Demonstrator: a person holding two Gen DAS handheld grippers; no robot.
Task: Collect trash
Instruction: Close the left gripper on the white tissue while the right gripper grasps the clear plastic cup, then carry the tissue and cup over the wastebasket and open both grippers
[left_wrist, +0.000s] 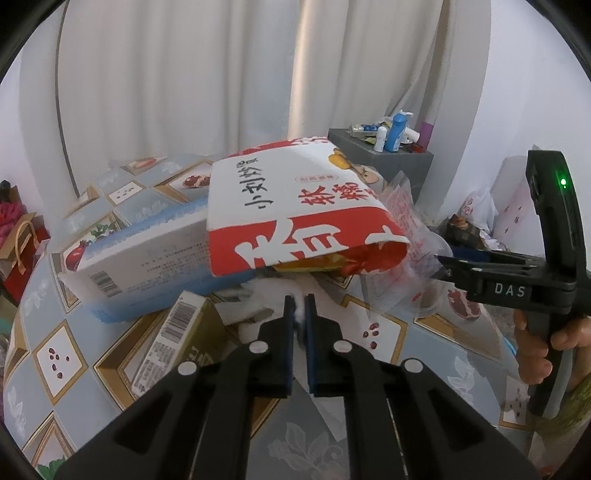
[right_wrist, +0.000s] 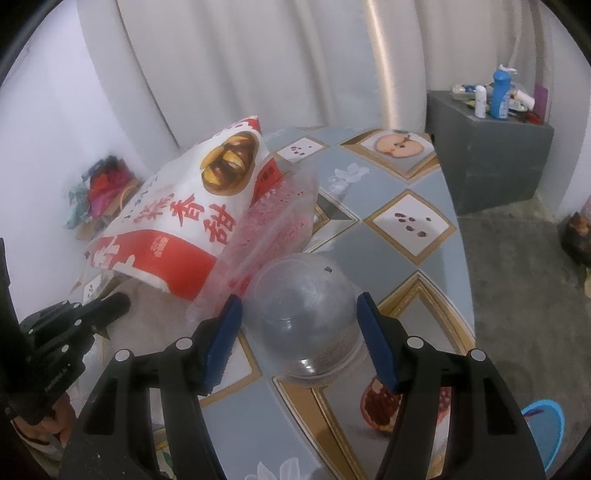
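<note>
Left wrist view: your left claw (left_wrist: 300, 308) is pinched on one white tissue (left_wrist: 258, 295) – two boxes (left_wrist: 147, 266) and one paper bag (left_wrist: 295, 206) crowd behind it.

Right wrist view: your right claw (right_wrist: 299, 325) stands wide around one clear plastic cup (right_wrist: 306, 317) lying on the tabletop (right_wrist: 406, 229), pads not touching – bag beside it.

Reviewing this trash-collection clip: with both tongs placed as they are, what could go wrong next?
1. The left tongs pinch only a thin bit of white tissue; it may tear or slip out on lifting.
2. The right tongs straddle the clear plastic cup lying on its side; it could roll or crush when squeezed.
</note>
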